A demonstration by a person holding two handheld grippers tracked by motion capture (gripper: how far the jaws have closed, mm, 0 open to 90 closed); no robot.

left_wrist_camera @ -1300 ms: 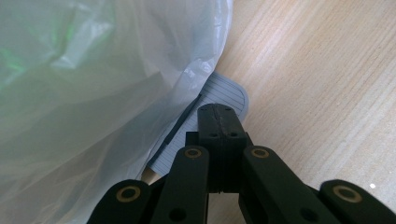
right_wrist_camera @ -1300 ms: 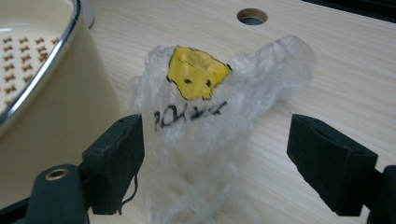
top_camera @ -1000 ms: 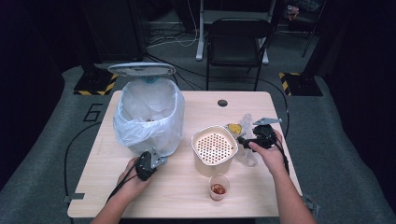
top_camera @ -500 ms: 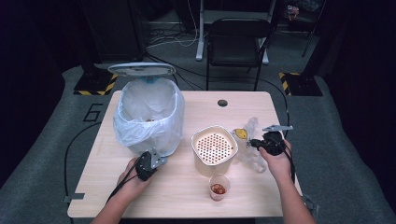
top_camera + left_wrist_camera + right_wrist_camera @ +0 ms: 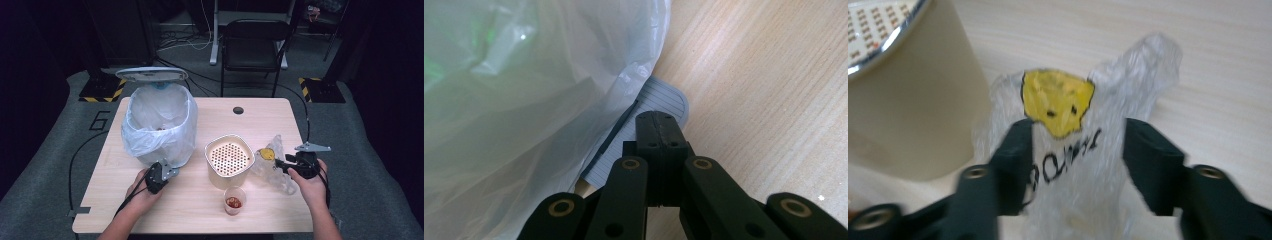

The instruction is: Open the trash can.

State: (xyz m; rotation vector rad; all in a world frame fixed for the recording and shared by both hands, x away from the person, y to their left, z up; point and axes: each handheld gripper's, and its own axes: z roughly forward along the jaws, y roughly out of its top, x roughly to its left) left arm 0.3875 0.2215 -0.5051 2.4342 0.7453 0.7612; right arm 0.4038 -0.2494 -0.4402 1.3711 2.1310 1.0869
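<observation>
The plastic bag point(image 5: 1083, 165), clear and crinkled with a yellow face and black writing printed on it, lies on the bench point(image 5: 280, 112) just to the right of the cream container. In the right gripper view, the right gripper point(image 5: 1078, 165) has its fingers point(image 5: 1015, 160) spread on either side of the bag; they have just been opening, and the bag sits between them with the left finger at its edge and the right one standing clear, so nothing is clamped. In the high view this gripper point(image 5: 281, 166) lies low over the bench in the person's right hand point(image 5: 307, 182), pointing left at the bag point(image 5: 272, 165).

The left gripper point(image 5: 659, 125) has its fingers point(image 5: 646, 132) pressed together with nothing between them, their tips resting over a grey ribbed pedal point(image 5: 664, 100) that sticks out from under a white bin liner point(image 5: 524, 100). From above, this gripper point(image 5: 162, 172) sits at the near foot of the bin point(image 5: 157, 125), whose lid point(image 5: 151, 75) stands open.

The cream container point(image 5: 229, 160), capped with a perforated top, stands mid-bench. A small clear cup point(image 5: 234, 200) with something red inside sits just in front of it, near the front edge.
</observation>
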